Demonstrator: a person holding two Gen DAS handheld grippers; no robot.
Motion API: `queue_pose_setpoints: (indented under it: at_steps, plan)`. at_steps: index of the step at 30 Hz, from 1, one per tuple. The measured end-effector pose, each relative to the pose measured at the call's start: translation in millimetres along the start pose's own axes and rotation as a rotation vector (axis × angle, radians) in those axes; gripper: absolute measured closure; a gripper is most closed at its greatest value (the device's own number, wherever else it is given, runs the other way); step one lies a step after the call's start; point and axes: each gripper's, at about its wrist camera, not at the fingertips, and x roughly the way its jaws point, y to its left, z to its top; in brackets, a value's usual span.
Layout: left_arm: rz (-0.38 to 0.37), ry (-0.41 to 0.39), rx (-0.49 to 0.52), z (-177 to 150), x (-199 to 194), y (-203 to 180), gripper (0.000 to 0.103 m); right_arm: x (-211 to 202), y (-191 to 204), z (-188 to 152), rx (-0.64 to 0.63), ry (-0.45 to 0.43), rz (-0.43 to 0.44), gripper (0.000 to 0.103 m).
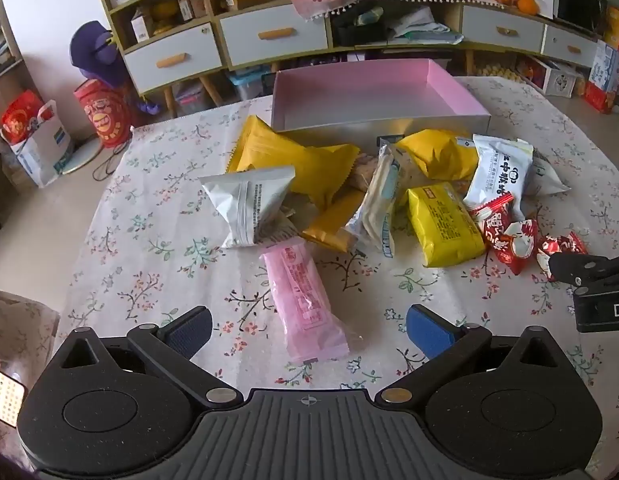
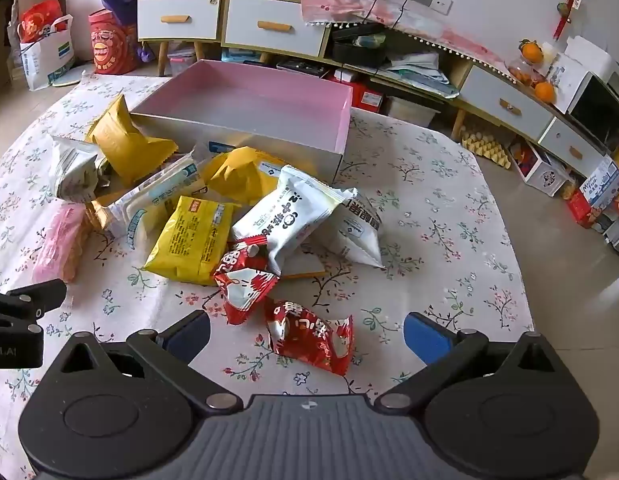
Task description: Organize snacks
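Readable text is thin here. From my left wrist view, the other tool's black block at the right edge shows a white "D". From my right wrist view, the black block at the left edge reads "ool.AI", start cut off. White snack packet mid-pile carries large dark Chinese characters; I make out "中" only. Red candy wrappers near me have big white Chinese characters, crumpled, not legible. Yellow packet has fine print and a small red label, too small to read.
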Motion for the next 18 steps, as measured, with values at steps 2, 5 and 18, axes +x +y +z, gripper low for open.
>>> queue_pose_setpoints:
  at_steps: [2,5,18]
  plan:
    - [0.003,0.002,-0.001,-1.5,0.6,0.2,0.000,-0.4,0.3,0.1,-0.002,0.000,0.000,0.019]
    - [-0.002,0.007,0.008,-2.6,1.2,-2.7,0.000,0.1,0.2,-0.2,0.001,0.003,0.002,0.019]
    - [0.003,0.002,0.035,-1.8,-0.7,-3.5,0.000,2.6,1.5,-3.1,-0.013,0.015,-0.001,0.019]
